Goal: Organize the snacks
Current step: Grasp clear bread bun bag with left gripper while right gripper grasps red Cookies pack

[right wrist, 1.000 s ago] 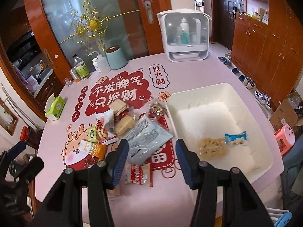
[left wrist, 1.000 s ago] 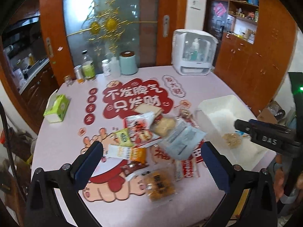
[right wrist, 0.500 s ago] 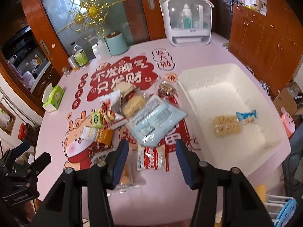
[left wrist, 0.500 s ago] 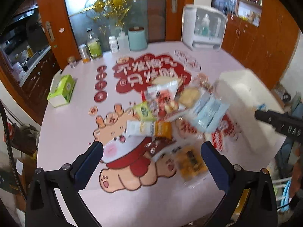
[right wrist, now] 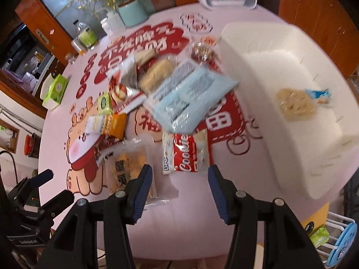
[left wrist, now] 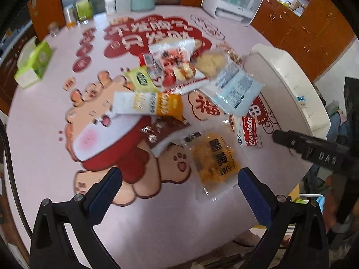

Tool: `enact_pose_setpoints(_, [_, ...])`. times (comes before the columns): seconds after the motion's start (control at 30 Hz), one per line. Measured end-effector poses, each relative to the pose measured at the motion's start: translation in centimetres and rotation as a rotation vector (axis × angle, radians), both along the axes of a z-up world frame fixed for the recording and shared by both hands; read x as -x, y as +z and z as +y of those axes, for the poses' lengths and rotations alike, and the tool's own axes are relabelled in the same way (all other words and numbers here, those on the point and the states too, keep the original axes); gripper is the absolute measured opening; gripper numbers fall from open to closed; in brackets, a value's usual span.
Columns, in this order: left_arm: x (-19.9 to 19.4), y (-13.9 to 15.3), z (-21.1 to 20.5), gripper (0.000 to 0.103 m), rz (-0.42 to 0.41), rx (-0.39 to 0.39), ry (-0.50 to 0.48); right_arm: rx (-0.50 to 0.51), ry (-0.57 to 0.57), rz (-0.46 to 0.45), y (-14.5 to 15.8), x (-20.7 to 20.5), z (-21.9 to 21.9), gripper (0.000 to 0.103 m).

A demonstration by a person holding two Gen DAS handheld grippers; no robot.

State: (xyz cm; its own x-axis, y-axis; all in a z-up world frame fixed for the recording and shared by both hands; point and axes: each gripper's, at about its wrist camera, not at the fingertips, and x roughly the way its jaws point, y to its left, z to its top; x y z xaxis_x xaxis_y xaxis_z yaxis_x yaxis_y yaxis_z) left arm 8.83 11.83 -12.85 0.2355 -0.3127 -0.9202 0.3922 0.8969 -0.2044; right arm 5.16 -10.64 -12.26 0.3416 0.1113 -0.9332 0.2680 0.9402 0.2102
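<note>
Both my claws are over the snack pile with nothing in them. My left gripper is spread wide, with the yellow egg-yolk pack lying between its tips. My right gripper sits about half open, red Cookie pack just ahead, white bin ahead-right.

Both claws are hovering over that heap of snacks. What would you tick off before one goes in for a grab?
1. Right gripper open with nothing between its fingers: ok.
2. Left gripper open and empty: ok.
3. Cookie packet lying flat just ahead of the right gripper, nothing on top: ok.
4. Yellow snack bag free on top, ahead of the left gripper: ok.
5. White bin has bare floor left for more: ok.
6. Picture sharp enough to aim: not ok, blurred.
</note>
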Motion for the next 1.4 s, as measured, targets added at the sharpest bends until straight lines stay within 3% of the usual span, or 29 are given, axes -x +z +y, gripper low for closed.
enact_pose_setpoints(0.37, [-2.6, -5.1, -5.6, 0.102, 0.163, -0.035, 0.037, -0.073, 0.012, 0.074, -5.9, -3.2, -2.8, 0.052])
enact_pose_setpoints(0.7, [-2.9, -7.7, -8.4, 0.102, 0.183, -0.096, 0.047, -0.117, 0.113, 0.093, -7.0, -5.6, -2.3, 0.055])
enact_pose_setpoints(1.07, [-3.1, -8.8, -8.1, 0.103, 0.211, -0.102, 0.046, -0.07, 0.213, 0.096, -7.1, -6.1, -0.6, 0.076])
enact_pose_setpoints(1.13, [-2.8, -8.7, -7.3, 0.099, 0.217, -0.097, 0.04, -0.042, 0.225, 0.103, -7.2, -6.1, 0.0, 0.077])
enact_pose_setpoints(1.2, [-2.6, -8.4, -6.6, 0.085, 0.219, -0.083, 0.028, -0.022, 0.229, 0.111, -7.2, -6.2, 0.3, 0.078])
enact_pose_setpoints(1.4, [-2.2, -7.4, -3.8, 0.075, 0.193, -0.097, 0.014, 0.041, 0.265, 0.113, -7.3, -5.9, 1.2, 0.078])
